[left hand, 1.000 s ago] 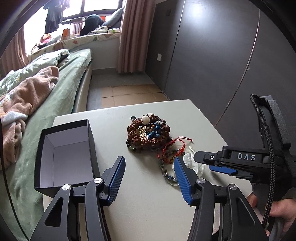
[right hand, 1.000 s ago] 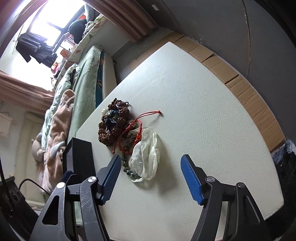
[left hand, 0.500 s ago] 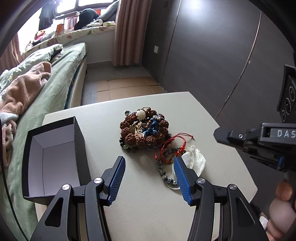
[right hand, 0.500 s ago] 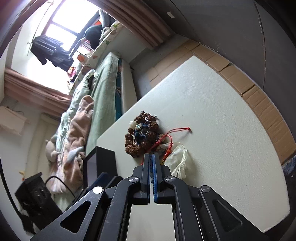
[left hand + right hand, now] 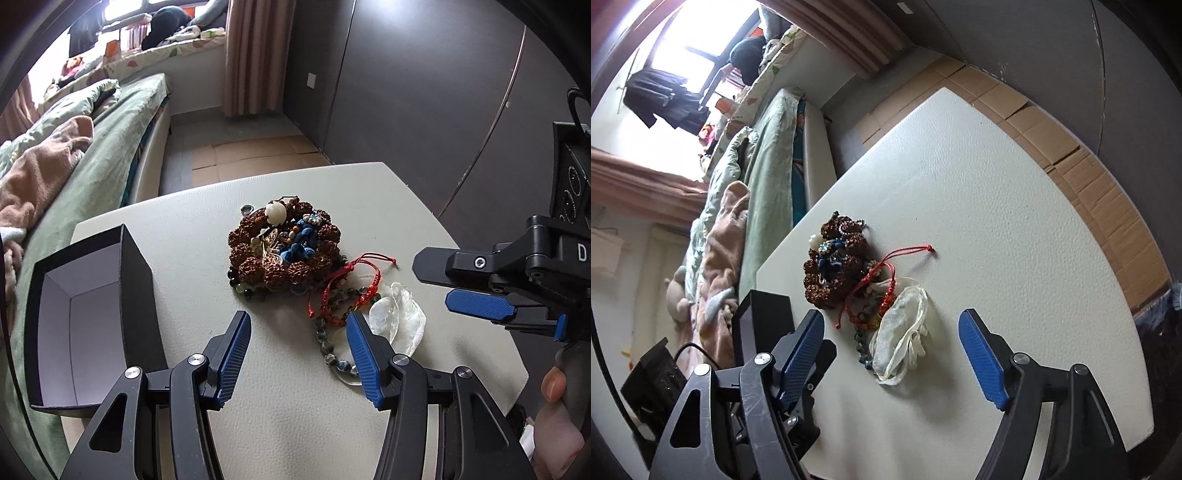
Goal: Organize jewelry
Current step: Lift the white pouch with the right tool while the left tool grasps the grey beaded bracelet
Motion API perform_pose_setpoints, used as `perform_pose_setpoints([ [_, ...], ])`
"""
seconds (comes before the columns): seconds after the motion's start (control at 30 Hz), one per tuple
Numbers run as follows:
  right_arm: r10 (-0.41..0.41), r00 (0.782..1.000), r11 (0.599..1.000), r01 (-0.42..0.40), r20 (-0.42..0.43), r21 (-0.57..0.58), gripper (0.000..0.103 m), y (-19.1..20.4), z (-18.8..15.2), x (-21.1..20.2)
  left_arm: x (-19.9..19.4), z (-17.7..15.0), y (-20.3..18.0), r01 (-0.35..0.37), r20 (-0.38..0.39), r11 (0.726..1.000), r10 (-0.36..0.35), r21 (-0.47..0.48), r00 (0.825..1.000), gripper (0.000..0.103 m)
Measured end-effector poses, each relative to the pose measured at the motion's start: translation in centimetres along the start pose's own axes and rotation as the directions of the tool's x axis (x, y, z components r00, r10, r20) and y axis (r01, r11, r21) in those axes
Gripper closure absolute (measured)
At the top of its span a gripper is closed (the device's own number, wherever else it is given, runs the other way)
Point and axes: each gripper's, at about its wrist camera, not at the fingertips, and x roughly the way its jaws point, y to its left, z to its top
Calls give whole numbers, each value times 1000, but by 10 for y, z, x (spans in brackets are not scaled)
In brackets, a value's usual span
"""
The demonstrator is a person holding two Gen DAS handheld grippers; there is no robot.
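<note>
1. Since a half-second ago, right gripper point(image 5: 892, 356) is going from fully shut to jaws spreading wide; nothing is sitting between the pads. In the left wrist view it is showing at right edge point(image 5: 476, 291), held by a hand point(image 5: 557, 417) at lower right.
2. Left gripper point(image 5: 295, 354) has moved in closer to the jewelry pile point(image 5: 284, 247); the pile is now sitting larger and lower in its frame than one second ago.
3. Left jaws are standing partly open, gripping nothing. Right-hand pad is overlapping the grey bead strand point(image 5: 332, 350) in the picture; I cannot tell if it is touching.
4. Pile is lying at frame centre on the white table point(image 5: 280, 424): brown seed bracelets, blue knot, white bead on top.
5. Red cord bracelet point(image 5: 354, 280) is trailing off the pile's lower right, touching a clear pouch point(image 5: 402, 317).
6. Black box point(image 5: 140, 295), open, white inside, is standing at left of frame, apart from the pile, holding nothing visible.
7. Right wrist view: pouch point(image 5: 901, 339) is lying ahead of and between the spread fingers, pile point(image 5: 836, 269) above it.
</note>
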Motion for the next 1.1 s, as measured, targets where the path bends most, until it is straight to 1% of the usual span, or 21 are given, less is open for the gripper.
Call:
perform_pose_setpoints([
  [0.07, 26, 999, 999, -26, -29, 21, 27, -5, -1, 9, 1, 0, 0, -1, -1, 1000, 1, 2, 1000, 48],
  [0.1, 42, 998, 998, -40, -52, 42, 29, -8, -2, 17, 1, -1, -1, -3, -2, 1000, 3, 3, 1000, 48],
  [0.17, 51, 995, 996, -45, -83, 77, 54, -13, -5, 29, 2, 0, 0, -5, -4, 1000, 5, 1, 1000, 48],
  [0.2, 54, 994, 993, -43, -95, 113, 85, -19, -7, 36, 2, 0, 1, -4, -4, 1000, 4, -3, 1000, 48],
  [0.23, 61, 993, 988, -47, -96, 148, 98, -26, -8, 39, 2, -1, 1, -4, -5, 1000, 4, -7, 1000, 48],
  [0.3, 92, 994, 978, -78, -64, 192, 99, -34, -9, 35, 3, -1, 2, -3, -10, 1000, 3, -13, 1000, 48],
  [0.4, 146, 989, 969, -145, 8, 200, 99, -33, -8, 17, 6, -1, 0, 5, -15, 1000, -5, -15, 1000, 48],
  [0.47, 209, 977, 958, -215, 49, 191, 99, -29, -8, 4, 8, -2, -4, -3, -18, 1000, 3, 3, 1000, 48],
  [0.5, 226, 972, 955, -234, 62, 181, 99, -27, -9, -2, 8, -2, -6, -8, -19, 1000, 8, 11, 1000, 48],
  [0.57, 233, 969, 955, -244, 87, 166, 99, -24, -9, -11, 11, -3, -11, -10, -23, 1000, 11, 23, 1000, 48],
  [0.63, 247, 963, 950, -262, 105, 167, 99, -24, -8, -19, 14, -4, -16, -16, -31, 999, 17, 39, 999, 51],
  [0.67, 246, 963, 950, -263, 113, 167, 99, -25, -7, -22, 16, -5, -19, -24, -39, 998, 26, 49, 999, 54],
  [0.73, 232, 964, 954, -251, 128, 162, 99, -26, -6, -29, 22, -7, -22, -45, -57, 997, 48, 65, 997, 55],
  [0.83, 237, 962, 953, -258, 137, 162, 99, -29, -3, -35, 33, -10, -23, -71, -97, 995, 78, 68, 992, 57],
  [0.93, 226, 964, 957, -247, 142, 152, 99, -29, -5, -41, 32, -14, -26, -93, -79, 992, 100, 89, 992, 60],
  [0.97, 225, 964, 958, -246, 142, 149, 99, -28, -6, -42, 30, -15, -27, -88, -74, 991, 95, 96, 993, 69],
  [1.0, 227, 963, 958, -247, 142, 148, 99, -28, -7, -43, 29, -17, -28, -85, -72, 991, 93, 101, 993, 86],
  [1.07, 230, 963, 957, -250, 140, 149, 99, -29, -10, -44, 25, -21, -29, -96, -74, 990, 104, 107, 992, 93],
  [1.1, 228, 964, 957, -248, 139, 150, 99, -31, -10, -45, 24, -23, -29, -95, -77, 990, 103, 101, 992, 94],
])
